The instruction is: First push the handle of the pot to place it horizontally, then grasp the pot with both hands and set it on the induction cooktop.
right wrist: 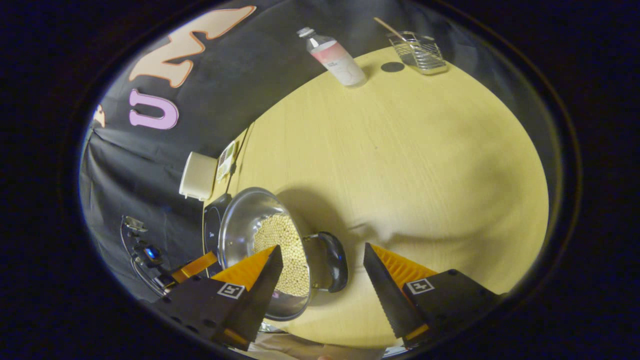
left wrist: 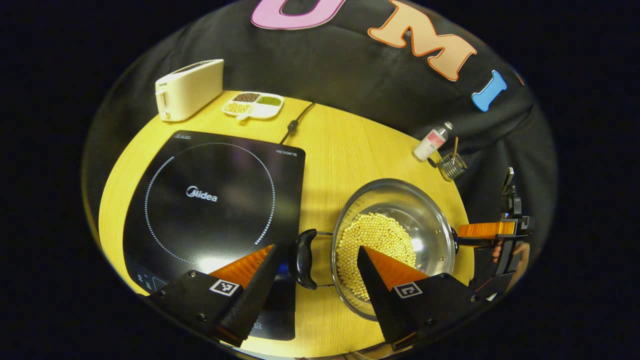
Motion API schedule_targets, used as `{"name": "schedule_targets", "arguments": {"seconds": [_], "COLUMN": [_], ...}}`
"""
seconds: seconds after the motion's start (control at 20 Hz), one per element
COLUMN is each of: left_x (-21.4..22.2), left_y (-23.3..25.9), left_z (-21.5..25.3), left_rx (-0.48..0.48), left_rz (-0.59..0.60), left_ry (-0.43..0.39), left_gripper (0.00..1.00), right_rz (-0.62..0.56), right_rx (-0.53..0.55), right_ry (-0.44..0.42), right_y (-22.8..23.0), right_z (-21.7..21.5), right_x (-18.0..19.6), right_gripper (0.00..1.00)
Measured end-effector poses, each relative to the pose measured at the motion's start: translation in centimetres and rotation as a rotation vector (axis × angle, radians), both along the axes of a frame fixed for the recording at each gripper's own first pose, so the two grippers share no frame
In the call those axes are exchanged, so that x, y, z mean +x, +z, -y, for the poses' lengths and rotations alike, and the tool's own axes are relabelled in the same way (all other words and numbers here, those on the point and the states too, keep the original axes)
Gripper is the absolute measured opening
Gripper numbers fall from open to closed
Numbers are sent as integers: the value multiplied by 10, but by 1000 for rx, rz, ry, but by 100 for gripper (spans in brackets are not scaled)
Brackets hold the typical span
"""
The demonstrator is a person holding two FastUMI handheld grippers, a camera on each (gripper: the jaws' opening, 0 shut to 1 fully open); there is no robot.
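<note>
Here, steel pot (left wrist: pixel 395 240) of beans sits on the bench (left wrist: pixel 345 150) beside the induction cooktop (left wrist: pixel 215 210) | left tongs (left wrist: pixel 317 270) and right tongs (right wrist: pixel 322 272) both apart, each straddling a side handle | risk: uneven closing or lifting could tip the pot and spill beans.

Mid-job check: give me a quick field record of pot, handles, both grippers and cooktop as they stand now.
pot: on the table, beside the induction cooktop, holding pale beans
left handle: lies between the left gripper fingers, not pinched
right handle: lies between the right gripper fingers, not pinched
left gripper: open
right gripper: open
induction cooktop: bare, pot not yet on it
</note>
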State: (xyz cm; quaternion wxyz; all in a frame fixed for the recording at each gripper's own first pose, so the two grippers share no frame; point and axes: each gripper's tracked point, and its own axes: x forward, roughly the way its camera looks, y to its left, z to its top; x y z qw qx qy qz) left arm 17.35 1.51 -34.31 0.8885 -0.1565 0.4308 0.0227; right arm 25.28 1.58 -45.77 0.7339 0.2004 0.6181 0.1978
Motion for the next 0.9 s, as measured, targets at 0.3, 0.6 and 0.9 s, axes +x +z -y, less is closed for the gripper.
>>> {"name": "schedule_targets", "arguments": {"seconds": [0.3,0.6,0.9], "left_x": [6,15,18], "left_y": [-13,-20,-22], "left_z": [9,5,16], "left_rx": [14,91,100], "left_rz": [-65,-101,-128], "left_ry": [-70,-103,-141], "left_gripper": [92,84,70], "right_rz": [-36,-61,-60], "right_rx": [7,10,-51], "right_ry": [55,88,127], "right_y": [-12,-21,-32], "right_z": [-13,-20,-8], "right_x": [-7,-11,-16], "right_gripper": [91,98,85]}}
